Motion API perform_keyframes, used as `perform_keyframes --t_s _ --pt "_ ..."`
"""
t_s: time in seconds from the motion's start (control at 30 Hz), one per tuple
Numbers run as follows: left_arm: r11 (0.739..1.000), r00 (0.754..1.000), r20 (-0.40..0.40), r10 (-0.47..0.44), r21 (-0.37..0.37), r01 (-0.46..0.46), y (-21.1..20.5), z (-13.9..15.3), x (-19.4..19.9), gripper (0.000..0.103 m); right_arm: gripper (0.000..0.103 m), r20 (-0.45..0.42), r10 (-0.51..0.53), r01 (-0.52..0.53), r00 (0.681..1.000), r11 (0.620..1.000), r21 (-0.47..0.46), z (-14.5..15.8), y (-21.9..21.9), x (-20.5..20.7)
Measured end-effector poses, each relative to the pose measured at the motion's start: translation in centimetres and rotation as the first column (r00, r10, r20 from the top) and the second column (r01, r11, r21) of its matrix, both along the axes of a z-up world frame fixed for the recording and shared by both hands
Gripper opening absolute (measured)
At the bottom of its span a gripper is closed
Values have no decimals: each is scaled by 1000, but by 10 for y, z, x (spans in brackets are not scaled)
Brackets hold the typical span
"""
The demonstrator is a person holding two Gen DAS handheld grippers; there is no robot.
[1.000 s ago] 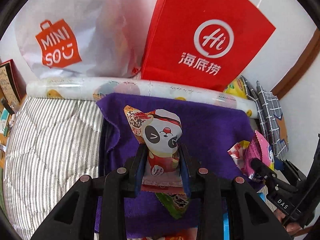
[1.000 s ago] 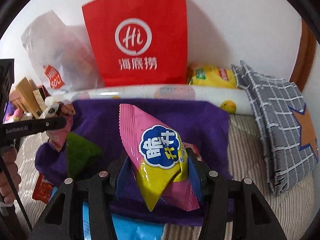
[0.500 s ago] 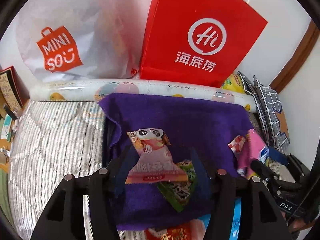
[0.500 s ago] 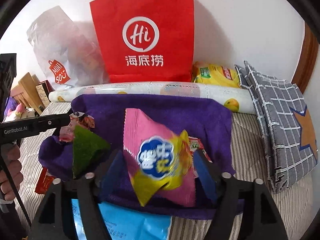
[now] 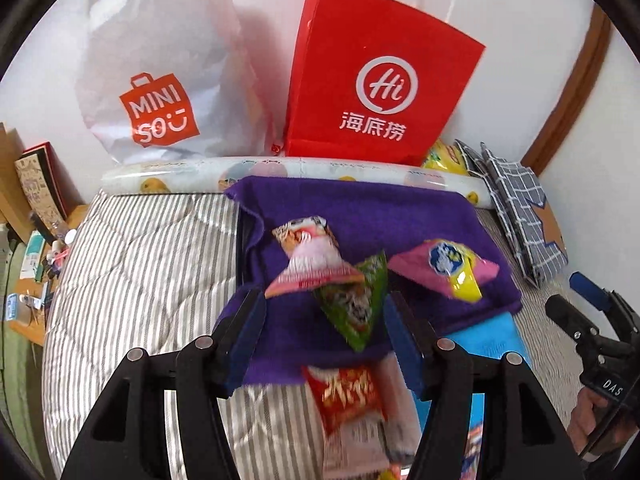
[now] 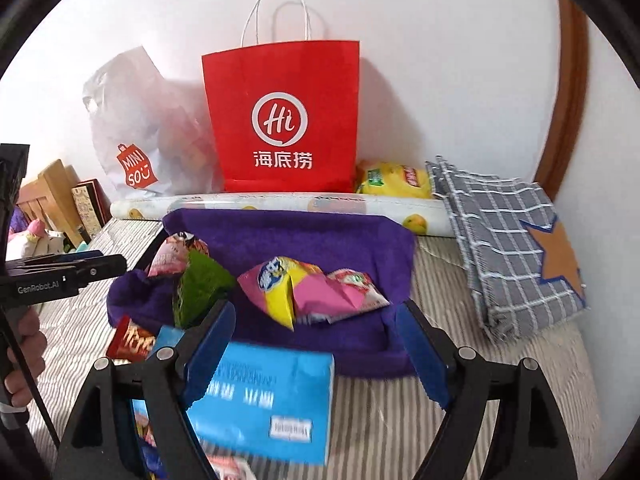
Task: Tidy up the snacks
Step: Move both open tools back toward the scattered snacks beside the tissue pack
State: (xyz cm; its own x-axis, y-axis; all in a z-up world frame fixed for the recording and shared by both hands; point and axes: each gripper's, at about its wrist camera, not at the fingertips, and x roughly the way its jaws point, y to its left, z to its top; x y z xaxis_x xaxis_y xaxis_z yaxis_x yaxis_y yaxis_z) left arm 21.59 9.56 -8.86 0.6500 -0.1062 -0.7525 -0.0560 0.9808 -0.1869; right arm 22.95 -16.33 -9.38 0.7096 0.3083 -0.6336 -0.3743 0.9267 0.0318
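A purple cloth (image 5: 360,216) (image 6: 320,240) lies on the striped bed. On it lie a panda snack pack (image 5: 308,260) (image 6: 174,252), a green triangular pack (image 5: 356,304) (image 6: 196,288), and a pink-and-yellow pack (image 5: 448,268) (image 6: 280,284). Another small pink pack (image 6: 356,288) lies beside that one. My left gripper (image 5: 324,344) is open and empty above the cloth's near edge. My right gripper (image 6: 316,344) is open and empty above a blue box (image 6: 264,392). A red pack (image 5: 348,396) (image 6: 132,340) lies off the cloth's front.
A red paper bag (image 5: 380,80) (image 6: 284,120) and a white Miniso bag (image 5: 160,80) (image 6: 132,140) stand against the wall behind a rolled sheet (image 5: 280,170) (image 6: 280,204). A yellow pack (image 6: 394,178) and a checked cloth (image 6: 512,240) lie at the right. Clutter sits at the left (image 5: 32,216).
Both grippers opened and let go of their packs, which now lie on the purple cloth. Both grippers have pulled back toward the front.
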Motion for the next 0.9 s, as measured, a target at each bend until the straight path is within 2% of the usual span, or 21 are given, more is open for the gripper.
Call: perform_keyframes --t_s 0.07,0.2,0.37,0.53,0.67,0.8,0.87,0.9 --pt "1000 1000 7 -3 -1 3 0 0 -11 61 82 2 -7 7 1000 1000 17 1 -3 -12" --pt "1000 1000 7 -11 -20 11 1 -3 -35 61 81 -37 46 -44 998 998 50 -2 -4 -38" --pt "999 1000 10 -4 -35 4 4 -9 -56 61 69 -45 83 -82 996 996 16 -16 7 -67" --pt "998 1000 11 4 -56 -4 11 -19 -75 61 59 -104 98 -96 990 995 24 -40 12 -78" --pt "998 1000 -6 1 -62 -1 15 -29 -87 61 59 -158 134 -120 978 988 95 -49 10 -88" --pt "997 1000 5 0 -73 1 16 -32 -96 61 60 -164 180 -161 970 979 125 -50 15 -105" --pt "996 1000 10 -5 -85 6 16 -33 -99 61 69 -168 211 -191 963 973 129 -52 21 -113" --pt "996 1000 13 -8 -88 9 15 -33 -101 61 71 -166 220 -200 961 971 127 -54 24 -116"
